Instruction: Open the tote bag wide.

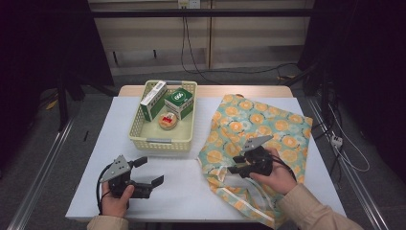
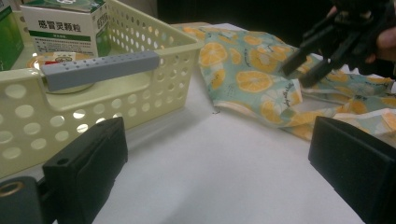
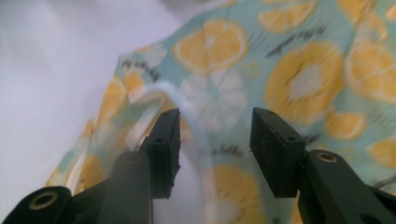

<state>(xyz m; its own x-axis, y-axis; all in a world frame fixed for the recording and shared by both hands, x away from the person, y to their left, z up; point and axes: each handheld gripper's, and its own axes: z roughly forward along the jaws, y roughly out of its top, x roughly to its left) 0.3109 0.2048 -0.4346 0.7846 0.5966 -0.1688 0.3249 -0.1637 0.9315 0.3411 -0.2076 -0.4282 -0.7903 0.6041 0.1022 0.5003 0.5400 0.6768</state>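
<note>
Our right gripper (image 1: 233,168) hovers unclenched over the orange-print bag (image 1: 268,125); our left gripper (image 1: 152,171) gapes empty, basket (image 1: 161,140) ahead.

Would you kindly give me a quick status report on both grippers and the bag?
Left gripper open, idle. Right gripper open over orange-print bag, handle loop between jaws. Nothing obstructing.

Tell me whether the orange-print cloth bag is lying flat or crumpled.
Mostly spread flat: the orange-print cloth bag lies open across the table, rumpled only at its near edge by the right gripper.
</note>
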